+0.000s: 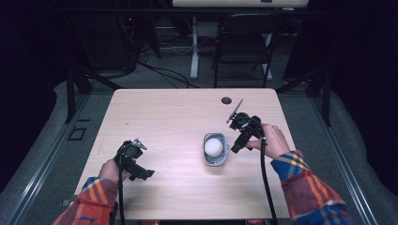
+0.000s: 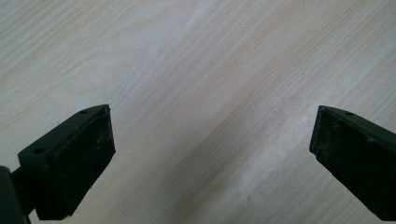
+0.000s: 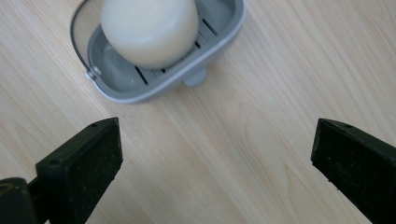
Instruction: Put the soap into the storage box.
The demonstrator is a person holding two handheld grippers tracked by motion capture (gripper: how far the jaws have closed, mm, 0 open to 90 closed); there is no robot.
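The right gripper (image 3: pixel 215 154) stands with its jaws wide apart and nothing between them. Just ahead of it sits a grey soap dish (image 3: pixel 219 39) with a round white soap (image 3: pixel 149 28) lying inside, clear of both jaws. The left gripper (image 2: pixel 210 154) is wide open too, holding nothing, over the bare wooden table (image 2: pixel 196 70). No writing or label can be read anywhere.

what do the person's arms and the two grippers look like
Both sleeves are plaid flannel in red, orange and blue. The left gripper and the right gripper are black, boxy hand-held tools, each trailing a black cable. Their jaws are flat black blocks with small screw holes. A grey three-cornered plate tops the left one.
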